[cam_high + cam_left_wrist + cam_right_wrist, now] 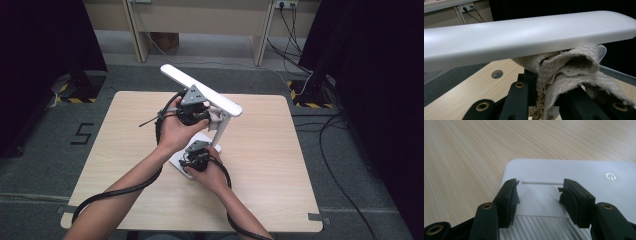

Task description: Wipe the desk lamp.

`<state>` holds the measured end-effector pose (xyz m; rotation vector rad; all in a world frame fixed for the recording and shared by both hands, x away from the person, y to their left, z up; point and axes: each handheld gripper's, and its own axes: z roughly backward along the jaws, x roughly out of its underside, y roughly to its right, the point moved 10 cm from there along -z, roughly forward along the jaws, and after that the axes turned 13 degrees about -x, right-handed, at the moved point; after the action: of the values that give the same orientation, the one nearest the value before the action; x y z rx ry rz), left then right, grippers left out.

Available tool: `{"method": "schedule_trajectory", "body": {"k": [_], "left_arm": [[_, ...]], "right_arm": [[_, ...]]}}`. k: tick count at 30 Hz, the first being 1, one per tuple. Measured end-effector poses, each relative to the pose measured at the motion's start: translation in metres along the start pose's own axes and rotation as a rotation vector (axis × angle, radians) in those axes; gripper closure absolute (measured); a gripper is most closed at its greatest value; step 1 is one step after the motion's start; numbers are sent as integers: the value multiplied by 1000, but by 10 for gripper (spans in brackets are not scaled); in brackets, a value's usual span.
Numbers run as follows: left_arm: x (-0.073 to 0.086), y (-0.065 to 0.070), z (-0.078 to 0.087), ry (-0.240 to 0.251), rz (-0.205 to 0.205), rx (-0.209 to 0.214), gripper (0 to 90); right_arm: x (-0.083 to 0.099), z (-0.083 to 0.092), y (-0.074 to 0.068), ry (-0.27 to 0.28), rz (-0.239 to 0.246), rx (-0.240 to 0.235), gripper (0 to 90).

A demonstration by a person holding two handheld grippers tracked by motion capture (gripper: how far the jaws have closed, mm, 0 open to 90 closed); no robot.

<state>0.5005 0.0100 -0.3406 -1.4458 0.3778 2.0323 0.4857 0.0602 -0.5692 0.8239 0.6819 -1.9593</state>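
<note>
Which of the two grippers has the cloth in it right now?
The left gripper, up under the lamp head, is shut on the beige cloth. The right gripper stands open over the lamp base, nothing between its jaws.

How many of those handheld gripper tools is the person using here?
2. The left gripper is up by the white desk lamp, shut on a beige cloth. The right gripper is lower down at the lamp's base, jaws open.

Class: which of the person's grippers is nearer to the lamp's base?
Right. The right gripper hovers open just over the lamp base, while the left gripper is higher, holding a cloth against the lamp head.
</note>
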Motion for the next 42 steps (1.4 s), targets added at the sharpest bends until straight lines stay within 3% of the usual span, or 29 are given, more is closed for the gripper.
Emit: {"method": "schedule_trajectory", "body": {"k": [3, 5, 22, 42], "left_arm": [[0, 1, 0, 1, -4, 9, 809], [0, -1, 1, 1, -7, -8, 809], [-3, -1, 1, 6, 12, 4, 811], [-3, -23, 2, 15, 49, -35, 812]], "right_arm": [[0, 0, -1, -13, -22, 11, 463], [0, 0, -1, -18, -22, 14, 463], [0, 1, 0, -15, -20, 17, 480], [0, 1, -1, -17, -31, 12, 500]]}}
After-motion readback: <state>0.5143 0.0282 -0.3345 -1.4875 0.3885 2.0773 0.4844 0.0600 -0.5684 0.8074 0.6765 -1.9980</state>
